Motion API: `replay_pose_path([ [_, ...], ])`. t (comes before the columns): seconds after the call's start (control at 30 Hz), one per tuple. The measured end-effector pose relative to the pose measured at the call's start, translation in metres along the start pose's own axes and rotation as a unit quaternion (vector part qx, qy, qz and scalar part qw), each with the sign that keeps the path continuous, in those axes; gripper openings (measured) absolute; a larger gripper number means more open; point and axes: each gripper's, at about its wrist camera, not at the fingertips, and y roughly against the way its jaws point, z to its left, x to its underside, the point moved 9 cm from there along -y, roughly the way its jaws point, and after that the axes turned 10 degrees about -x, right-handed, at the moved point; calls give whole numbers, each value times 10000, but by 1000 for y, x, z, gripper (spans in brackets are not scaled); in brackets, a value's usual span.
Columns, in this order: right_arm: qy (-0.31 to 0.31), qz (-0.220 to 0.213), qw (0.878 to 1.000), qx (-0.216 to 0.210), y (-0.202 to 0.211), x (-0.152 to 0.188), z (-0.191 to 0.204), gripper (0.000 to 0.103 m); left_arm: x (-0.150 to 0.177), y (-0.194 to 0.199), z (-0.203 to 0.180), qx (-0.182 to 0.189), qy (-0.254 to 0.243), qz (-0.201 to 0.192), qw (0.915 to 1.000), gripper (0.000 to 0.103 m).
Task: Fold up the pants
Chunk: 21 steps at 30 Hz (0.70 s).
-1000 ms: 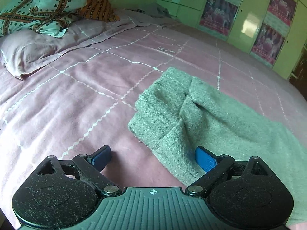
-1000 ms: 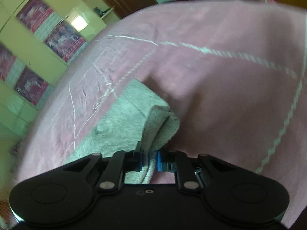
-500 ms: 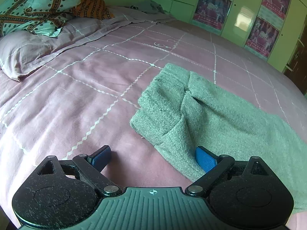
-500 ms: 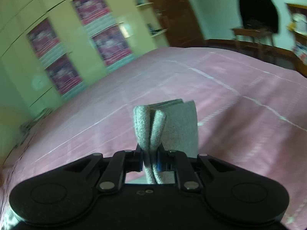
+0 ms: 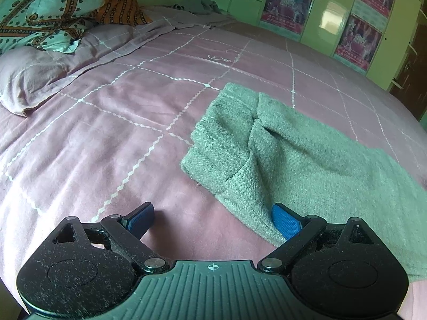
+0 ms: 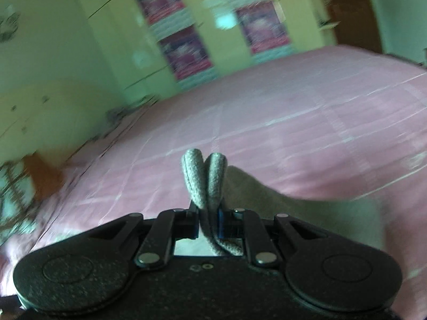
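Since a second ago the right gripper (image 6: 208,221) has swung up and across the bed, carrying the end of the pants with it – the view ahead of it has gone from close bedspread to the green wardrobe doors (image 6: 112,42) across the room, all of it smeared with motion. Its jaws are clamped on a doubled fold of the grey-green knit pants (image 6: 204,176); two rounded ridges of cloth stand up just beyond the fingertips, and more of the fabric trails down and away to the right of the gripper toward the pink bedspread (image 6: 307,122).

The left gripper (image 5: 210,217) has kept its place, low over the bed with its jaws spread wide and nothing between them. Its right blue pad (image 5: 285,221) sits right at the near edge of the pants (image 5: 293,154), though whether it touches the cloth I cannot tell; its left pad (image 5: 138,217) is over bare bedspread (image 5: 106,133). From this gripper the pants lie ahead and to the right – a folded, thicker end nearest the middle of the bed, the rest spreading off rightward. Far ahead on the left lie a mauve pillow (image 5: 29,80) and a patterned turquoise-and-orange cloth (image 5: 53,8)
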Motion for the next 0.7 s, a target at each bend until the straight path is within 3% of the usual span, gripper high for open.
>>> replay_pose_path([
  [0.17,327,665,9956,-569,-34,37,47,12,1,-2,-1,28,-16,33,10000,96],
  [0.33,1094,1359,9829,-584,-54,85,71,12,1,-3,0,62,21,44,10000,96],
  [0.6,2247,1629,9596,-473,-46,130,85,14,1,4,-1,-16,-12,-46,10000,96],
  [0.7,2707,1649,9472,-491,-52,149,101,26,1,17,-2,-47,47,-209,9998,96],
])
